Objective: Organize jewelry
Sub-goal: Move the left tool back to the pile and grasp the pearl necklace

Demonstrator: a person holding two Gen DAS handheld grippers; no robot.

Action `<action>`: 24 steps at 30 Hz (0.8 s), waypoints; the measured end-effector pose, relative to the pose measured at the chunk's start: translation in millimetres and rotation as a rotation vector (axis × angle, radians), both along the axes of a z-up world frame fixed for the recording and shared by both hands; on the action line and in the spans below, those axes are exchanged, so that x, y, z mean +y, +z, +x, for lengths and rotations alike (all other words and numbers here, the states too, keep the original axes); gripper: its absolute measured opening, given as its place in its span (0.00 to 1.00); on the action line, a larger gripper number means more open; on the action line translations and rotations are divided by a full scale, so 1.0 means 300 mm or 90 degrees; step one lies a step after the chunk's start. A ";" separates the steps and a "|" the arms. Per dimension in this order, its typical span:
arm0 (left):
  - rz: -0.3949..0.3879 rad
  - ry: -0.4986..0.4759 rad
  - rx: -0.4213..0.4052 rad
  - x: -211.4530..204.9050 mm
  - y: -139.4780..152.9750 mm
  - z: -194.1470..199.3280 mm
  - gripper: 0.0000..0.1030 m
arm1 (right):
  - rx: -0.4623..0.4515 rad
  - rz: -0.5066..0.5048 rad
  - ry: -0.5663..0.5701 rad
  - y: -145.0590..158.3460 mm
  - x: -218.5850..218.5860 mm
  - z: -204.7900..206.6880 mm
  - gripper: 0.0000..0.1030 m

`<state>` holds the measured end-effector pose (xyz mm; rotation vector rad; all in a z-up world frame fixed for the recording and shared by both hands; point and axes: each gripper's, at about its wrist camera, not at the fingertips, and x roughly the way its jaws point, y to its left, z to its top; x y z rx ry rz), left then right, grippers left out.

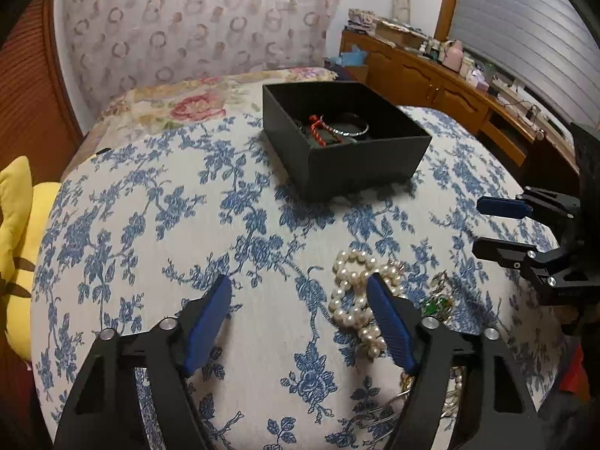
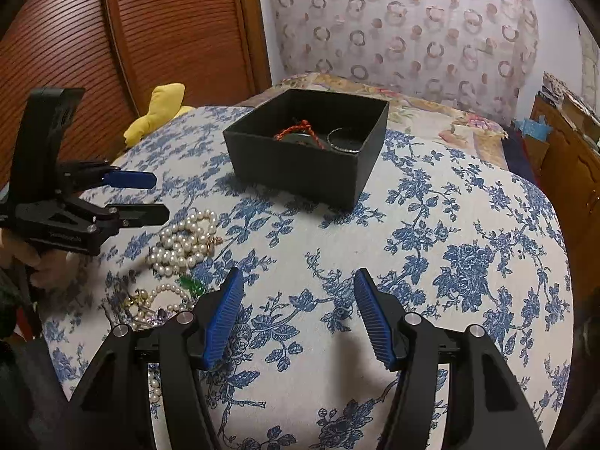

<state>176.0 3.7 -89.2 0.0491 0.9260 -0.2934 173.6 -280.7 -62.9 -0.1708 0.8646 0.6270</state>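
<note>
A black open box (image 1: 348, 165) (image 2: 292, 172) stands on the blue-flowered bedspread (image 1: 150, 225). Inside lie a red cord bracelet (image 1: 318, 129) (image 2: 296, 129) and a silver bangle (image 1: 347, 127) (image 2: 345, 142). Nearer me, a pearl necklace (image 1: 352, 288) (image 2: 185, 240) lies heaped beside a green-stone piece (image 1: 435, 305) (image 2: 191, 284) and more tangled jewelry (image 2: 150, 303). My left gripper (image 1: 300, 281) (image 2: 159, 197) is open just left of the pearls, with nothing between its fingers; its right finger covers part of them. My right gripper (image 2: 299, 273) (image 1: 477, 225) is open over bare cloth.
A yellow plush toy (image 1: 15, 247) (image 2: 157, 112) lies at the bed's left edge. A ring-patterned pillow (image 1: 195, 22) leans behind the box. A wooden cabinet (image 1: 431, 78) with clutter runs along the right, and a louvred wooden door (image 2: 150, 30) stands at the left.
</note>
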 end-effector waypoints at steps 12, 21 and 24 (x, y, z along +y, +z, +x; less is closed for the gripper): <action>0.041 -0.033 0.033 -0.058 -0.030 0.017 0.45 | 0.001 0.020 -0.005 0.008 -0.013 -0.004 0.62; 0.117 -0.028 0.018 -0.096 -0.046 0.043 0.78 | 0.005 0.017 -0.004 -0.007 -0.016 -0.013 0.62; 0.112 -0.023 0.017 -0.083 -0.051 0.050 0.80 | 0.009 0.018 -0.008 -0.017 -0.022 -0.019 0.62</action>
